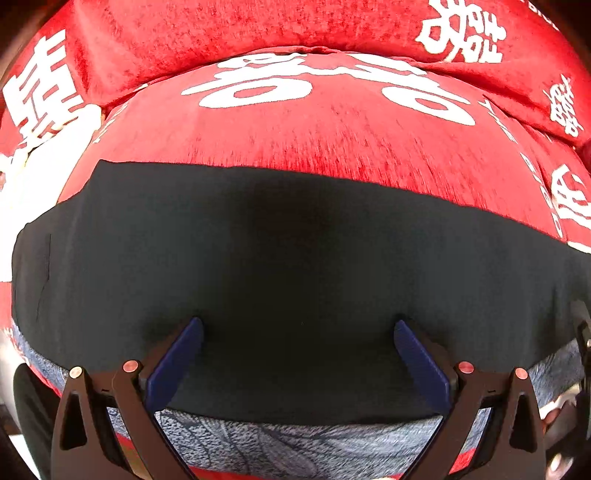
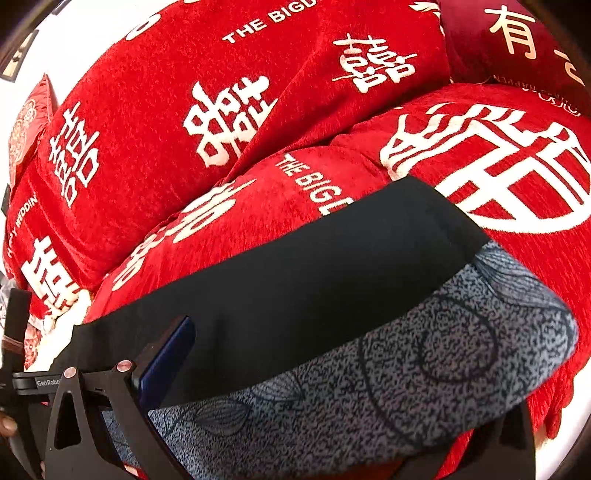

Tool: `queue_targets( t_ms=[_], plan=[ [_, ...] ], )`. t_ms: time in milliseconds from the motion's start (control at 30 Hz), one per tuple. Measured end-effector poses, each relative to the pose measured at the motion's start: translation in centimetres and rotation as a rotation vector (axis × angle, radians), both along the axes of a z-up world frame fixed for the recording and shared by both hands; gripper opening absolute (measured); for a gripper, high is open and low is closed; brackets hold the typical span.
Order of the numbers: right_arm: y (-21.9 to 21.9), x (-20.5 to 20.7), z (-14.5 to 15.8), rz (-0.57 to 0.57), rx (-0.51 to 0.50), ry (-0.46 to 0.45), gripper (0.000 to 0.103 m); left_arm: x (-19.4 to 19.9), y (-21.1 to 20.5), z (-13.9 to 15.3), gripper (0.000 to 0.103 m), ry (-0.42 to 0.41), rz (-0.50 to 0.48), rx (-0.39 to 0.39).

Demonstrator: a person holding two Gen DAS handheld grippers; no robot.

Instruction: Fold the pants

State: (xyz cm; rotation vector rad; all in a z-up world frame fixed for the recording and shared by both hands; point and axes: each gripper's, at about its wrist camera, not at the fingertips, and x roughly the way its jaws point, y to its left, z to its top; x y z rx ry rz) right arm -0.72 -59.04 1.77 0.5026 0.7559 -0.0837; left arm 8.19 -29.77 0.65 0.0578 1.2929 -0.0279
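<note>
Left gripper [image 1: 298, 363] spread wide over my pants [image 1: 295, 258] | right gripper [image 2: 295, 406]: can't tell, one finger hidden | pants lie across red sofa cushion [image 1: 314, 136] | risk: plush surface lets folded layers slide.

- In the left wrist view, the pants [image 1: 295, 258] lay across the seat cushion [image 1: 332, 136], filling the middle from 9 to 3 o'clock.
- The back cushion [image 1: 221, 33] stood behind, at 12 o'clock.
- The left gripper [image 1: 298, 328] sat at 6 o'clock, over the pants.
- In the right wrist view, the pants (one layer over another) ran from 8 toward 2 o'clock, and only one finger [image 2: 168, 365] of the right gripper showed.
</note>
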Motion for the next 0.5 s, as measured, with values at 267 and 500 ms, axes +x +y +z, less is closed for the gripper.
queue_targets(
  t_ms=[267, 500],
  plan=[
    [0.3, 0.1, 1.4, 0.045, -0.018, 0.08, 0.025, -0.3, 0.0, -0.1, 0.103, -0.071, -0.031, -0.009],
    [5.5, -0.9, 7.3, 0.094, -0.21, -0.002, 0.02, -0.4, 0.1, 0.0, 0.103, -0.094, -0.06, -0.02]
  ],
)
